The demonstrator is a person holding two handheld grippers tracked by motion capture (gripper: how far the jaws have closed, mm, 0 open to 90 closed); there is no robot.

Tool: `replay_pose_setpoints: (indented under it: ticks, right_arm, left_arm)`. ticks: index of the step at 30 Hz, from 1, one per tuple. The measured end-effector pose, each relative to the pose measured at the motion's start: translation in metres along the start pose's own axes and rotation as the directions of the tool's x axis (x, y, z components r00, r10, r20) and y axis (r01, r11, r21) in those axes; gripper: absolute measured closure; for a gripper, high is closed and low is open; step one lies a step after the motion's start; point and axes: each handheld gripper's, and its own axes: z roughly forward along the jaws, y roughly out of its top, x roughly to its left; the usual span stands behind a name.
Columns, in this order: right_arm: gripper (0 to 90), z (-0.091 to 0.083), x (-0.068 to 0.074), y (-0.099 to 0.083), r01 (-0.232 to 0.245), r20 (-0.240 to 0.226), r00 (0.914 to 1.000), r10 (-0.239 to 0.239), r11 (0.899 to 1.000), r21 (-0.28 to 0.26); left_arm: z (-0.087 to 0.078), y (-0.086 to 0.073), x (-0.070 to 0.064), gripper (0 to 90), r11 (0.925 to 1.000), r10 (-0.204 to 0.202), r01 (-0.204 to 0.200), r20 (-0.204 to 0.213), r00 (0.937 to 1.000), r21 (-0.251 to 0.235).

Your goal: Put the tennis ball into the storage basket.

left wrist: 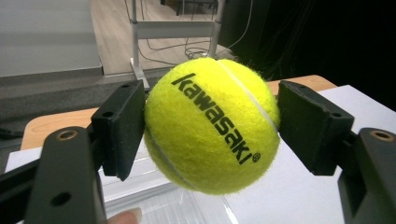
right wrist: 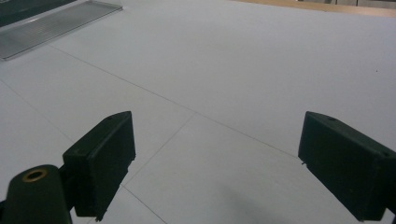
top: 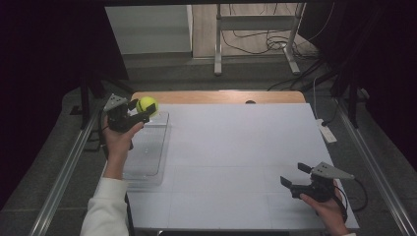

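Left gripper [top: 142, 112] clamps tennis ball [top: 147, 105] above clear tray [top: 147, 152], table's 10 o'clock. Right gripper [top: 294, 178] released, 4 o'clock. Left gripper view reads "kawasaki".

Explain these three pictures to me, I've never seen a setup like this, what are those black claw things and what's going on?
A person sits at a white table holding a hand-held black two-jaw claw in each hand. One picture looks down from above; the other two come from small cameras riding on each claw, looking along its jaws. The left claw is shut on a fuzzy yellow-green tennis ball printed "kawasaki", held above the far end of a clear plastic tray at the table's left edge. The right claw is open, holding nothing, over bare table near the front right.
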Motion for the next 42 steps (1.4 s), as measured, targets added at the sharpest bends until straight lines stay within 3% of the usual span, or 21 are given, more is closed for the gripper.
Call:
replay_pose_setpoints:
  ticks: [24, 42]
  right_arm:
    - [11.5, -0.001, 0.0, 0.0, -0.003, 0.003, 1.0, 0.003, 1.0, -0.002]
    - [11.5, -0.001, 0.0, 0.0, -0.001, 0.003, 1.0, 0.001, 1.0, -0.001]
  left_arm:
    - [-0.001, -0.004, 0.02, 27.3, 0.9998, -0.011, 0.01, -0.082, 0.9966, -0.015]
    - [0.004, -0.011, 0.033, 27.2, 0.9995, -0.025, 0.027, -0.118, 0.9927, 0.013]
